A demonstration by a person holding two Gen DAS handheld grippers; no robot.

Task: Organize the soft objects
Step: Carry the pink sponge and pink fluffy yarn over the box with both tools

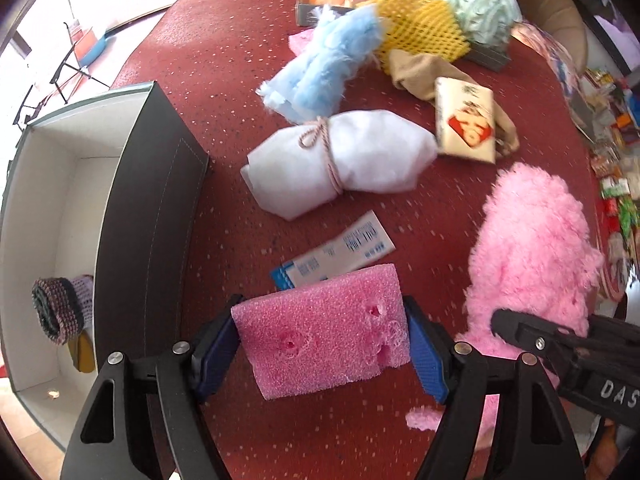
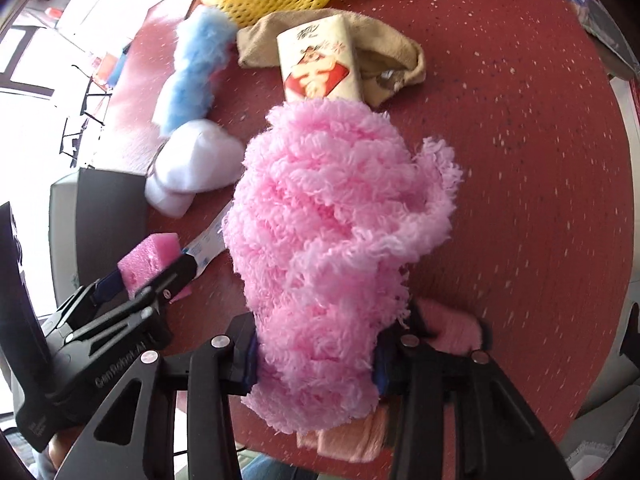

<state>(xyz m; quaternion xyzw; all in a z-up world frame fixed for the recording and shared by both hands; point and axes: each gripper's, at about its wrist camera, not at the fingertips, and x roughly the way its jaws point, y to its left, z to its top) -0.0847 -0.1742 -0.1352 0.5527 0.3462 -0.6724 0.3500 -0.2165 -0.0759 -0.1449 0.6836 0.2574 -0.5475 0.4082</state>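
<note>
Sponge (image 1: 324, 332), pink, is sitting clamped in the left tool (image 1: 322, 350) above the red counter (image 1: 224, 64); its label (image 1: 336, 254) is lying partly hidden behind. Right view: the right tool (image 2: 316, 364) is gripping the fluffy pink cloth (image 2: 332, 232), which is covering its pads.

The fluffy pink cloth (image 2: 320, 240) hides the right tongs' (image 2: 316, 368) pads.

The left gripper (image 1: 322, 350) clamps a pink foam sponge (image 1: 322, 330) between its blue pads, above the red table (image 1: 224, 80). To its left stands an open box (image 1: 156, 200); ahead lies a white tied bundle (image 1: 340, 160); to its right, a fluffy pink cloth (image 1: 532, 264).
</note>
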